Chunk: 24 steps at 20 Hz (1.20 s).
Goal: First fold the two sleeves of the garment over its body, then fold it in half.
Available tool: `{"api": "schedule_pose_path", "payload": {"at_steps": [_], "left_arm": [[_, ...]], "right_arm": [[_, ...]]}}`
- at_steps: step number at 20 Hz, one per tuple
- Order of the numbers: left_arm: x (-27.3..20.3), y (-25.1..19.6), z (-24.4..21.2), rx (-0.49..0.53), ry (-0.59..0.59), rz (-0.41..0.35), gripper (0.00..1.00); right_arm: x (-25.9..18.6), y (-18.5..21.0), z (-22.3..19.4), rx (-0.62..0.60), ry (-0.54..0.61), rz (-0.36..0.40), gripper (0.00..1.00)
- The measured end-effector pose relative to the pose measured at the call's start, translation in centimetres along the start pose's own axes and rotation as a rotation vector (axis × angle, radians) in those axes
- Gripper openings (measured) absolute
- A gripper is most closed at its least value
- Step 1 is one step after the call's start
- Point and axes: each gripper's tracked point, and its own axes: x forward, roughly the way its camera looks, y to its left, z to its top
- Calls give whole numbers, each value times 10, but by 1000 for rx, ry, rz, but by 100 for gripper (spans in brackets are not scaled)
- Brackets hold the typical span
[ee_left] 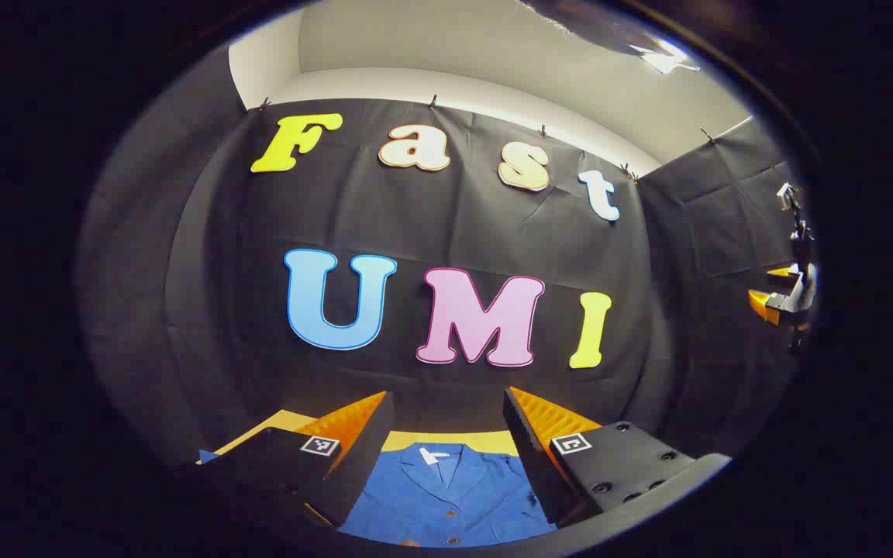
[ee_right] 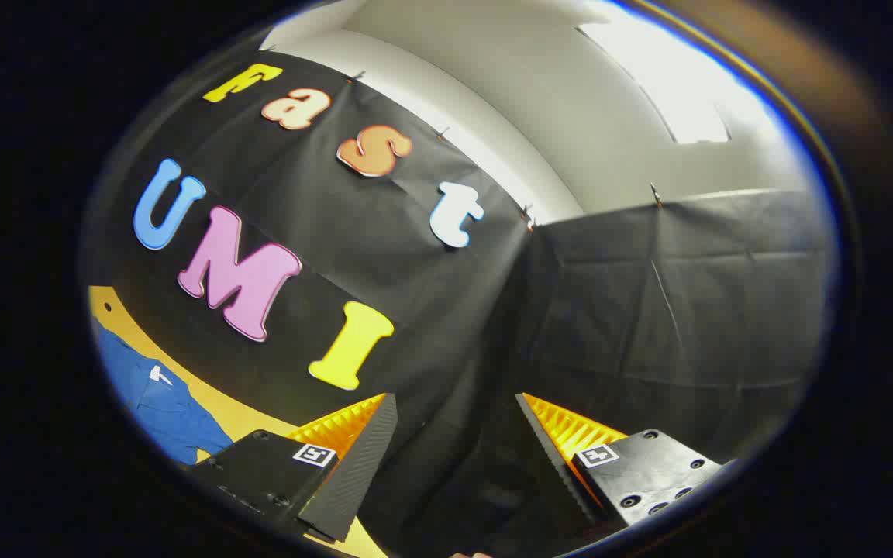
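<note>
Blue cotton garment (ee_left: 446,496), collared, buttoned: lying flat on yellow table (ee_left: 408,440). Likely soft, light, limp; best pinched at sleeve cuffs. Left gripper (ee_left: 446,434) above collar, right gripper (ee_right: 454,442) off aside; both wide apart, empty.

Yellow desk (ee_left: 458,440) against the black booth wall. Blue garment (ee_left: 446,500) flat on it, collar toward the wall, buttons showing
</note>
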Motion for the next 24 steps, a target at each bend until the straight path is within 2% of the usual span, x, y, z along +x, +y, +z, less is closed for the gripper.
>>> {"api": "schedule_pose_path", "payload": {"at_steps": [2, 3, 5, 7, 10, 13, 16, 18, 20, 24], "left_arm": [[-4, 1, 6, 1, 0, 7, 82], [-6, 5, 13, 6, -3, 14, 82], [-12, 23, 21, 35, 20, 81, 81], [-17, 37, 26, 43, 51, 128, 82], [-25, 41, 38, 23, 31, 138, 82], [-23, 48, 44, 45, 30, 160, 82], [-10, 46, 52, 60, 18, 172, 82], [2, 41, 51, 79, 34, 186, 82], [12, 28, 48, 99, 43, 165, 82], [28, 11, 33, 96, 85, 158, 81]], "right_arm": [[2, 34, 11, 42, 37, 89, 96], [2, 62, 11, 80, 79, 164, 96], [-1, 119, 10, 124, 147, 326, 96], [-3, 156, 12, 93, 157, 423, 96], [7, 192, 25, 94, 141, 493, 96], [12, 216, 38, 164, 132, 524, 96], [25, 231, 26, 212, 180, 551, 96], [44, 232, -1, 209, 250, 561, 96], [68, 236, -38, 219, 352, 571, 96], [85, 249, -160, 220, 770, 644, 97]]}}
